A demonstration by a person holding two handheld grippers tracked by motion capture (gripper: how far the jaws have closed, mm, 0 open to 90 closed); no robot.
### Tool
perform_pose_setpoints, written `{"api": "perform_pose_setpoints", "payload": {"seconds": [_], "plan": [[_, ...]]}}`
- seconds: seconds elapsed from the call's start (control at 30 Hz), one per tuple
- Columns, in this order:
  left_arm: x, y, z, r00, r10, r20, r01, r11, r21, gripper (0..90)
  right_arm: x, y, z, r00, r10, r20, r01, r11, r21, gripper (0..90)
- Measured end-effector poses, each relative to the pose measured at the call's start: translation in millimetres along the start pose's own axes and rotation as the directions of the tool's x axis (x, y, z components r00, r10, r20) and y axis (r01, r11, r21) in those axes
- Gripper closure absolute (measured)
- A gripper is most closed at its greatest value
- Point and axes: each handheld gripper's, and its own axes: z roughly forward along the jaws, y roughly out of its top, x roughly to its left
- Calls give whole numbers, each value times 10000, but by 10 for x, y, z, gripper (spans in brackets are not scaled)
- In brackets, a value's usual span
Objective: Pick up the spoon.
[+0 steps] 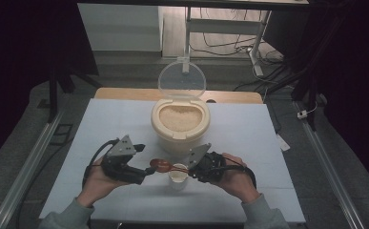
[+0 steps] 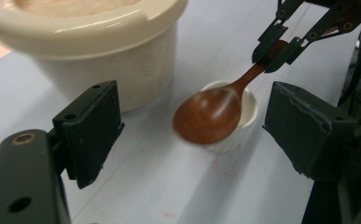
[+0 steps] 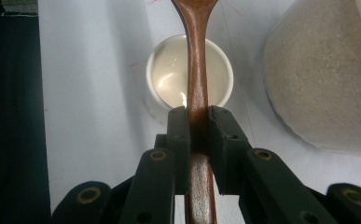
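Note:
A brown wooden spoon (image 1: 162, 165) hangs level over a small white cup (image 1: 178, 173) near the table's front. My right gripper (image 3: 197, 122) is shut on the spoon's handle (image 3: 197, 70), and the cup (image 3: 169, 77) lies below it. The spoon's bowl (image 2: 209, 114) points toward my left gripper (image 2: 192, 126), which stands open with its jaws wide on either side of the bowl and cup (image 2: 248, 109). In the high view my left gripper (image 1: 144, 164) is just left of the spoon, my right gripper (image 1: 191, 168) right of the cup.
A cream container of rice (image 1: 180, 119) with its clear round lid (image 1: 182, 78) raised stands behind the cup on the white table (image 1: 249, 138). Its wall (image 2: 122, 70) is close to my left gripper and beside my right gripper (image 3: 318, 74).

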Motion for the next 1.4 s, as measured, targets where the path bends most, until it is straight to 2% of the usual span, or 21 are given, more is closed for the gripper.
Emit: {"api": "perform_pose_setpoints", "payload": {"seconds": [0.17,0.27,0.37,0.5,0.63,0.67,0.7,0.73,0.87,1.0,1.07,1.1,1.13,1.2,1.23,1.27,1.3,1.37,1.4], "plan": [[-83,166,181,9981,510,356,-524,9979,387,209,4,11,3,9999,-140,57,140,9999,20,783],[-126,255,275,9949,817,599,-853,9946,595,255,27,29,14,9997,-213,89,213,9998,25,782],[-172,325,365,9894,1136,902,-1219,9882,922,276,41,41,23,9995,-304,88,304,9995,30,782],[-245,383,477,9760,1657,1414,-1867,9707,1511,324,68,71,30,9986,-506,144,504,9987,103,782],[-282,395,574,9646,1928,1799,-2274,9536,1973,386,89,83,31,9980,-603,213,603,9982,-2,783],[-285,394,593,9635,1925,1860,-2298,9512,2059,397,100,87,29,9981,-564,236,564,9984,4,782],[-282,394,607,9613,1970,1927,-2373,9473,2151,410,92,91,22,9967,-783,218,781,9969,119,782],[-280,392,621,9608,1971,1948,-2389,9454,2219,433,99,97,26,9954,-918,264,918,9958,12,782],[-269,389,668,9536,2061,2192,-2591,9330,2498,486,123,117,29,9931,-1141,284,1141,9935,37,782],[-261,380,717,9467,2092,2449,-2752,9204,2777,519,155,126,32,9940,-1047,303,1044,9945,107,782],[-260,378,733,9434,2106,2562,-2828,9145,2893,544,146,129,23,9922,-1226,215,1224,9924,102,782],[-262,375,741,9425,2095,2604,-2839,9131,2926,555,148,129,22,9920,-1238,225,1237,9923,83,782],[-265,372,751,9420,2084,2631,-2840,9125,2942,579,152,127,22,9896,-1371,444,1370,9906,57,782],[-271,366,770,9415,2138,2605,-2899,9080,3025,592,157,122,27,9901,-1330,453,1335,9910,-78,782],[-271,365,777,9408,2179,2596,-2949,9038,3103,630,160,124,20,9881,-1451,512,1455,9894,-32,782],[-269,362,785,9407,2218,2566,-2985,9005,3162,630,160,124,20,9881,-1451,512,1455,9894,-32,782],[-267,359,790,9412,2234,2534,-2992,8995,3183,682,172,121,16,9880,-1463,489,1464,9892,17,782],[-264,346,802,9401,2230,2578,-3009,8983,3202,705,186,120,18,9878,-1482,477,1485,9889,-30,782],[-264,338,809,9373,2300,2619,-3101,8932,3256,717,180,123,23,9844,-1693,483,1700,9854,-114,781]]}}
